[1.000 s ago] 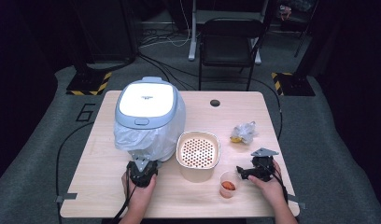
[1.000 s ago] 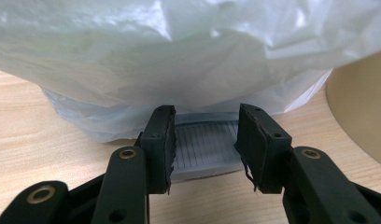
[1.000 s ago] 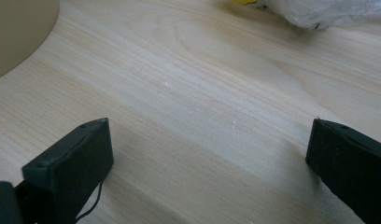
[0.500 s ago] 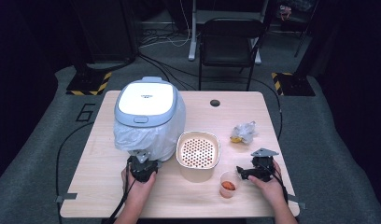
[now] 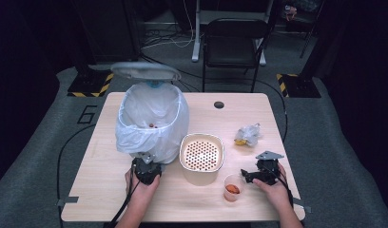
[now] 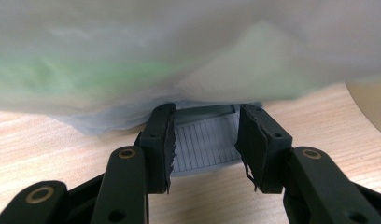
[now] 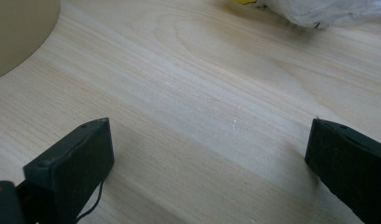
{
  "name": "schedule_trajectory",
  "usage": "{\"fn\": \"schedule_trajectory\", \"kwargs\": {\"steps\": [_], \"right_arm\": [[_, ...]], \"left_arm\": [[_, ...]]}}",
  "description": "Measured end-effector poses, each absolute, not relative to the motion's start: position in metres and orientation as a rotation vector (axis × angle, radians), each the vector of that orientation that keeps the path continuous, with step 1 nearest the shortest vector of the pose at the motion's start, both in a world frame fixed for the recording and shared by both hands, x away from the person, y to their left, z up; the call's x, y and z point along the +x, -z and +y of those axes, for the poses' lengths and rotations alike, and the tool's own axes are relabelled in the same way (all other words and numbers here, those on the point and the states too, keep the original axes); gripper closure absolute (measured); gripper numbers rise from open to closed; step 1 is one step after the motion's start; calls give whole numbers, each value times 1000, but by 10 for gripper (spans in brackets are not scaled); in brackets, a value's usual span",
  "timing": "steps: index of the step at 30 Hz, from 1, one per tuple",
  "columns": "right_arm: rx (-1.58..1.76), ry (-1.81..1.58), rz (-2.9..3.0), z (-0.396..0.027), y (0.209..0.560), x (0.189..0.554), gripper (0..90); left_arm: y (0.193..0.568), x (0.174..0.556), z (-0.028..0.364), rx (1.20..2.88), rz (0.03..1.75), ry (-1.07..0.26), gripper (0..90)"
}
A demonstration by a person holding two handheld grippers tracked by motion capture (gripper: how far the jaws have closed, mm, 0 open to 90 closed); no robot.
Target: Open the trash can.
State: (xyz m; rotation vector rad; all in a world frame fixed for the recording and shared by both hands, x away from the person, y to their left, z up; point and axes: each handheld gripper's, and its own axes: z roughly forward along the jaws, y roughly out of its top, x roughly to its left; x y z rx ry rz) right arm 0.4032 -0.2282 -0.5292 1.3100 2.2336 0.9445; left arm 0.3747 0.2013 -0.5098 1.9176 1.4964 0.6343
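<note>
A white pedal bin lined with a white plastic bag stands at the table's left, its lid raised and small scraps lying inside. My left gripper sits at the bin's foot. In the left gripper view its jaws are closed on the sides of the grey ribbed pedal, under the hanging bag. My right gripper rests on the table at the right, pointing at a small clear cup with orange bits in it. Its jaws stand wide open over bare wood.
A beige perforated bowl stands in the middle, between the bin and the cup. A crumpled clear wrapper with something yellow lies behind the right gripper. A round cable hole marks the table's far side, with a black chair beyond.
The bin's lid has swung up from closed to open, showing the bag's inside. The left gripper stays at the pedal. The right gripper has not moved.
</note>
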Motion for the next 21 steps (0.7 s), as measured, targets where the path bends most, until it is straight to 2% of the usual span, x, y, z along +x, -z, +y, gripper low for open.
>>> {"fn": "schedule_trajectory", "kwargs": {"steps": [14,21], "right_arm": [[1307,-942,2232,-228,529,403,8],[1305,-942,2231,-228,529,403,9]], "left_arm": [[514,375,205,1877,1463,-610,562],[510,379,206,1939,1462,-593,562]]}}
